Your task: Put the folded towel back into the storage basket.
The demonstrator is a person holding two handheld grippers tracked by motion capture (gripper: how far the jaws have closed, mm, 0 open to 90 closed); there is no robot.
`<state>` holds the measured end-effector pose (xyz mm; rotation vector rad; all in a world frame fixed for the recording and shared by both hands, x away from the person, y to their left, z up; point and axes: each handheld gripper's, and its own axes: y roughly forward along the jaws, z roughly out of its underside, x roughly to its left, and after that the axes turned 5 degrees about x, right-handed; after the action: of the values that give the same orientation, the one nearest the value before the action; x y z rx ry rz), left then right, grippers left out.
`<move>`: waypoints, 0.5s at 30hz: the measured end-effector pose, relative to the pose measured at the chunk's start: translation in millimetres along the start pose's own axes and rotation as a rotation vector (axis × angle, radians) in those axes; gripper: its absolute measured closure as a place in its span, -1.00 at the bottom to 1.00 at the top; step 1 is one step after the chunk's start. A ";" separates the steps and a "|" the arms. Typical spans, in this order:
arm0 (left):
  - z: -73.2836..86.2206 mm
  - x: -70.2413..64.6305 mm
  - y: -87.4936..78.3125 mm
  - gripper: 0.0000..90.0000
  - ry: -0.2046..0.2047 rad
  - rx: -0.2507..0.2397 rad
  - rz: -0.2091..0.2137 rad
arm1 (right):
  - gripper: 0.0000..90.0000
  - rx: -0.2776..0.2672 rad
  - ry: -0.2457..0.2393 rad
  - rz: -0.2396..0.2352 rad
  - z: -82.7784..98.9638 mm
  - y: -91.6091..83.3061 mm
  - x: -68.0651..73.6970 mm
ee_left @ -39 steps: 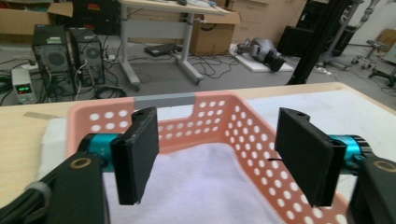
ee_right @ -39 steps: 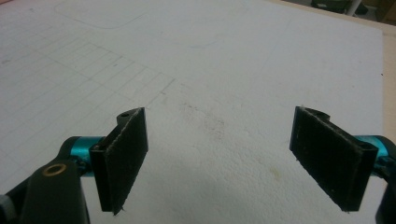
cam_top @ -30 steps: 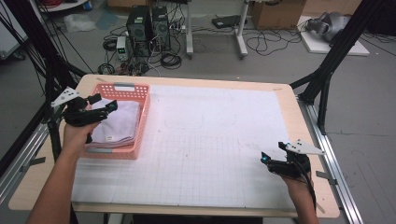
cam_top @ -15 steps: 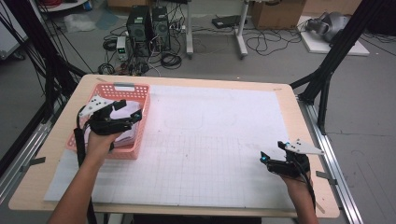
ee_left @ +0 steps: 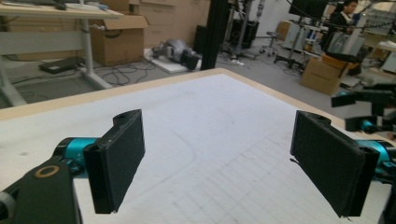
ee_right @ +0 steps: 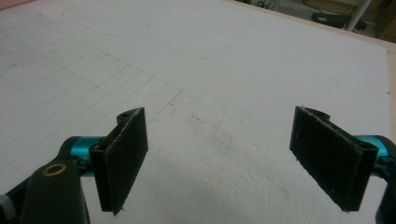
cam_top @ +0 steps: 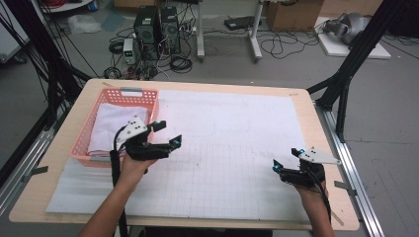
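A pink plastic basket (cam_top: pixel 123 93) sits at the table's left with a folded white cloth (cam_top: pixel 109 127) inside. My left gripper (cam_top: pixel 168 133) hovers just right of the basket, over the white gridded mat (cam_top: pixel 232 133). It is open, and in the left gripper view (ee_left: pixel 219 163) nothing lies between its black pads. My right gripper (cam_top: pixel 285 160) rests low near the mat's front right corner. It is open too, and the right gripper view (ee_right: pixel 219 158) has only bare mat (ee_right: pixel 210 70) between the jaws.
The mat covers most of the wooden table (cam_top: pixel 326 148). Black frame posts (cam_top: pixel 346 74) stand at the table's right and left sides. Computers and cables (cam_top: pixel 158 29) lie on the floor beyond the far edge. My right gripper (ee_left: pixel 369 107) appears far off in the left gripper view.
My left gripper has come off the basket and cloth and moved right and toward the person, out over the mat, empty. The right gripper has stayed put.
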<state>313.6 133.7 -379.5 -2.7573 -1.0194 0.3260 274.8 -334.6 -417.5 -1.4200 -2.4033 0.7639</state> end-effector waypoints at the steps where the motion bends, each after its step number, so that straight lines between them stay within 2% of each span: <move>1: 4.1 -6.4 4.6 -0.59 0.012 0.011 0.015 | -0.60 -0.004 0.000 -0.001 0.1 0.2 -0.1; 3: 9.2 -14.4 11.8 -0.58 0.032 0.046 0.036 | -0.60 -0.007 0.000 -0.001 0.3 0.4 -0.1; 7: 21.4 -26.0 20.2 -0.58 0.055 0.078 0.063 | -0.60 -0.010 0.001 0.001 0.0 -0.8 1.1; 15: 38.9 -31.6 25.2 -0.58 0.051 0.080 0.075 | -0.60 -0.009 0.012 0.014 1.6 -2.8 2.0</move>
<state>295.3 97.8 -418.5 -2.7217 -0.8732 0.2988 271.1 -334.5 -417.3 -1.4421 -2.3933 0.7468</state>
